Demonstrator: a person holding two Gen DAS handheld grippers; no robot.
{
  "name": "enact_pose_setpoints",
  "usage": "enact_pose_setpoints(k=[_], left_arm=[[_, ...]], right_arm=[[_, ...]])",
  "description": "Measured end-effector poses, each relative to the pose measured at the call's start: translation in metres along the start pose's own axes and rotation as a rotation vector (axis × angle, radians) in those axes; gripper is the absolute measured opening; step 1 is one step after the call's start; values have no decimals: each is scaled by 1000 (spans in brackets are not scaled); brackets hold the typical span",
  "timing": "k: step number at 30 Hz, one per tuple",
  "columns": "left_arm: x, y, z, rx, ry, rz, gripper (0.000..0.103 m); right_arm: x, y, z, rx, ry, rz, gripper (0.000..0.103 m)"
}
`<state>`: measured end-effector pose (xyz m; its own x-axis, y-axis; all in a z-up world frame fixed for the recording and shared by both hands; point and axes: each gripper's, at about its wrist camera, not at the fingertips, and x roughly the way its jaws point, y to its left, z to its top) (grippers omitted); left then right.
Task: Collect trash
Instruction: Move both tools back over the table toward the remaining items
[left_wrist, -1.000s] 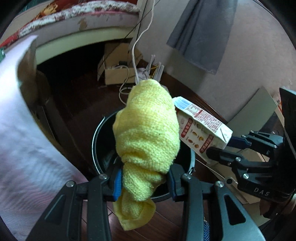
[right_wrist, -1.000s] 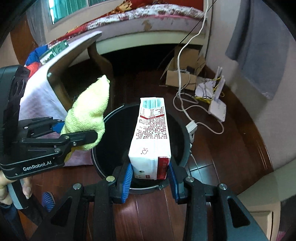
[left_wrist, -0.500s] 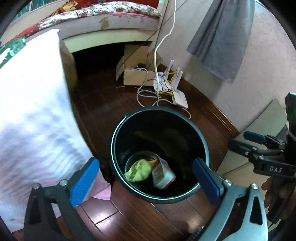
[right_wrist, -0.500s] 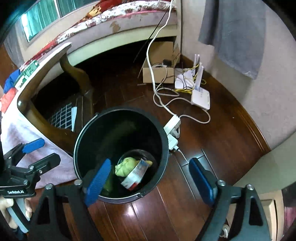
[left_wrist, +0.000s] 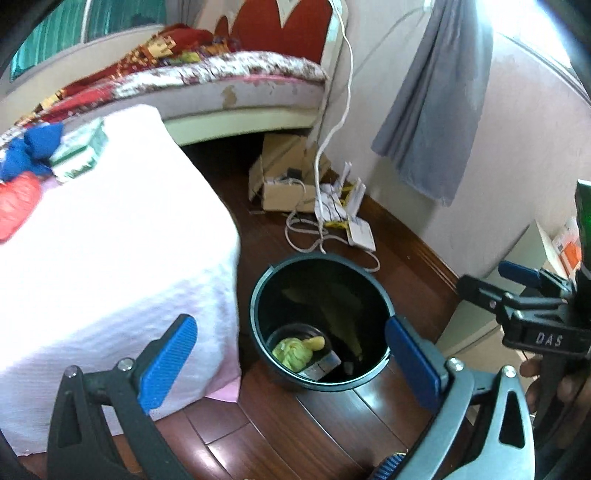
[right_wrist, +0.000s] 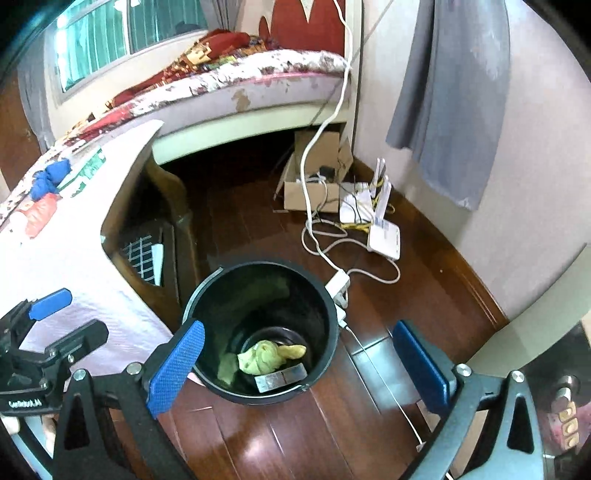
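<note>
Both grippers are held wide apart and nothing is gripped by either. The left gripper (left_wrist: 295, 349) and the right gripper (right_wrist: 299, 363) are seen poised above the black bin (left_wrist: 258, 314), whose mouth sits between and just beyond each pair of blue pads.

The yellow cloth (right_wrist: 264, 360) is found at the bottom of the bin, below and ahead of the fingers, with the carton (right_wrist: 280, 380) lying flat beside it on the side nearer the fingers, its long axis running across the line of the fingers.

Other possible trash is seen on the cloth-covered table (left_wrist: 110, 240), up and to the left of both finger pairs. The left gripper is judged nearer to it, so the coming reach is likely led from that side.
</note>
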<state>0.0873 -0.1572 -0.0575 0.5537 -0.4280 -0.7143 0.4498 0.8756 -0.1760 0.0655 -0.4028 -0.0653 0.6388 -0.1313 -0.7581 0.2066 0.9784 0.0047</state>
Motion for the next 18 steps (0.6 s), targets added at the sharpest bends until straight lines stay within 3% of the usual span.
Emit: enact_pose_setpoints(k=[5,18], left_arm=[[-14,9,10,-2,-57,33,102],[-54,67,12,-62,-147,173,102]], right_arm=[[-23,20,2,4,-39,32,103],[-40,115,22,-158,-152,135,103]])
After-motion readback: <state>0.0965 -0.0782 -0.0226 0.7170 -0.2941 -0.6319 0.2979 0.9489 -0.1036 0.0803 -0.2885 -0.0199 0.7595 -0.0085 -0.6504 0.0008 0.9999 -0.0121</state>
